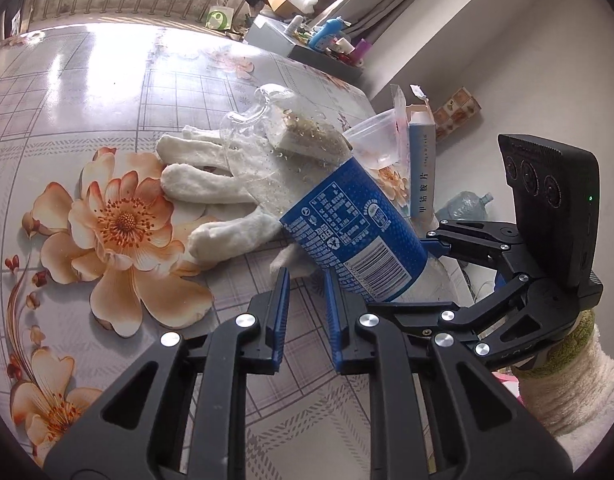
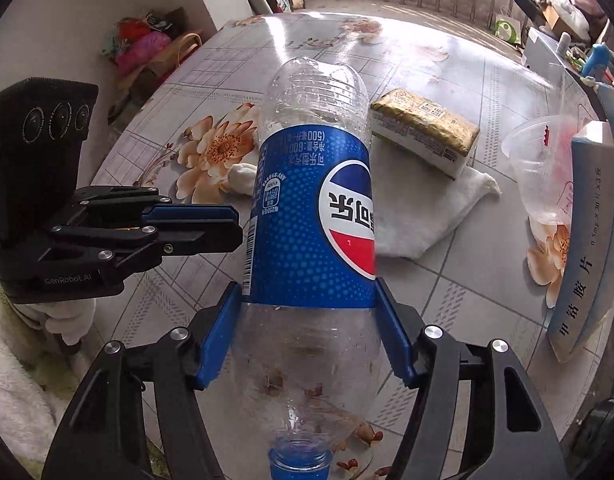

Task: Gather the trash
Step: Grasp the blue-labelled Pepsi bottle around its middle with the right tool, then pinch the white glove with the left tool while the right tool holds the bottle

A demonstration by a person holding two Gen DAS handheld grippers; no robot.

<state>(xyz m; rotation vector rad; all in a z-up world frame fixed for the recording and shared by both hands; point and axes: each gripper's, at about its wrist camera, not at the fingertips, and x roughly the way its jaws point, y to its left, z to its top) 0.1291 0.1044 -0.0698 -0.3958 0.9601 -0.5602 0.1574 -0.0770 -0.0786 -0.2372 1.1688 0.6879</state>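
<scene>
My right tongs [image 2: 309, 320] pinch an empty Pepsi bottle [image 2: 313, 216] across its lower blue label, one blue finger [image 2: 219, 336] on each side. The bottle points away from me over the desk [image 2: 467, 288], its blue cap [image 2: 301, 464] toward my wrist and its clear base farthest out. My left tongs [image 1: 305, 312] hold nothing: their fingers stand slightly apart with only a narrow gap between them, tips just beside the bottle's label. On the flowered desk beyond the bottle lies a white glove [image 1: 211, 184], and on its cuff sits a gold-wrapped packet [image 2: 425, 130]. To the right stands a clear plastic cup [image 2: 541, 168], tilted, touching a blue-and-white medicine box [image 2: 583, 256] near the desk's edge. A clear wrapper [image 1: 399, 116] sticks up at the cup in the left view.
</scene>
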